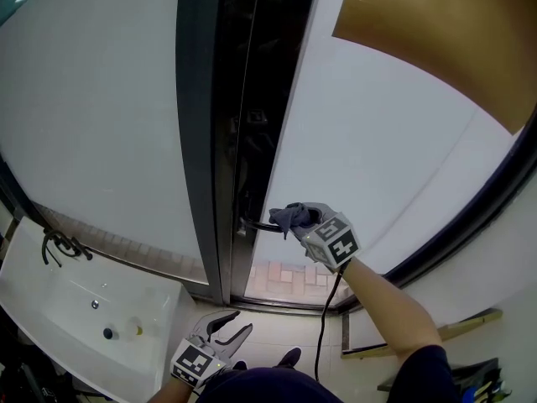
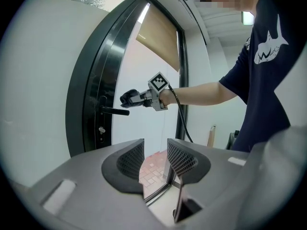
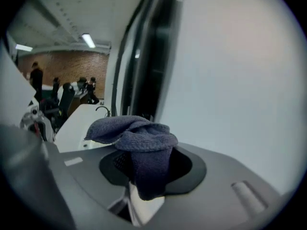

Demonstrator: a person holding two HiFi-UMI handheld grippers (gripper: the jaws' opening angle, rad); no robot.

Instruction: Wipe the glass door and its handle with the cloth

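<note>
Well, the cloth (image 3: 136, 137) is a dark blue-grey knit rag, soft and limp. It is bunched into a loose wad that flops over the front of the right tool (image 3: 144, 170), whose jaws are pinched tight on its middle. It looks light and pliable, so I'd expect it to mould round whatever it is pressed against. Held by its centre fold like this, the free lobes would do the wiping.

It is right at the door handle (image 2: 115, 111), a slim black lever, hard and smooth, sticking out from the dark frame (image 1: 198, 141). Whether fabric actually touches the lever I can't quite tell. The glass door (image 1: 394, 149) beside it is a broad frosted white pane, flat and slick, probably quick to show smears.

The left tool (image 2: 155, 152) hangs low, its jaws parted, with nothing between the mesh-textured pads (image 2: 130, 161). A white basin (image 1: 59, 305) stands down to the left.
</note>
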